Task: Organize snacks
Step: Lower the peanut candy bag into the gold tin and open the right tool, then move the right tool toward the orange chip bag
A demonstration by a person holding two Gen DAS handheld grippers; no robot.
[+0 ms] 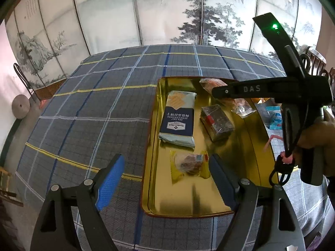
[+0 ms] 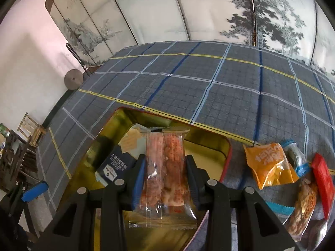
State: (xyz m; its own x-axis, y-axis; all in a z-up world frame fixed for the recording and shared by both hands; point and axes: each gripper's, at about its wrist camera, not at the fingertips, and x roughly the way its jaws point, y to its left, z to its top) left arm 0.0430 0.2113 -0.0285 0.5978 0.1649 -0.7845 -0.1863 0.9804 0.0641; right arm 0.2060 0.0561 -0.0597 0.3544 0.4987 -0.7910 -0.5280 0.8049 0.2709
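Observation:
A gold tin tray (image 1: 155,146) lies on the plaid cloth and holds a blue cracker pack (image 1: 177,119), a dark wrapped bar (image 1: 216,122) and a small clear-wrapped snack (image 1: 189,163). My left gripper (image 1: 165,177) is open and empty, low over the tray's near left edge. My right gripper (image 2: 165,173) is shut on a clear packet of orange snack pieces (image 2: 165,167) and holds it over the tray (image 2: 209,144). The packet also shows in the left wrist view (image 1: 240,104), partly hidden by the right gripper's body.
Right of the tray lie loose snacks: an orange bag (image 2: 270,165), a blue-ended clear packet (image 2: 296,156), a red packet (image 2: 323,184) and a nut bag (image 2: 303,207). A painted folding screen (image 1: 167,10) stands behind the table. Chairs (image 2: 18,152) stand at the left.

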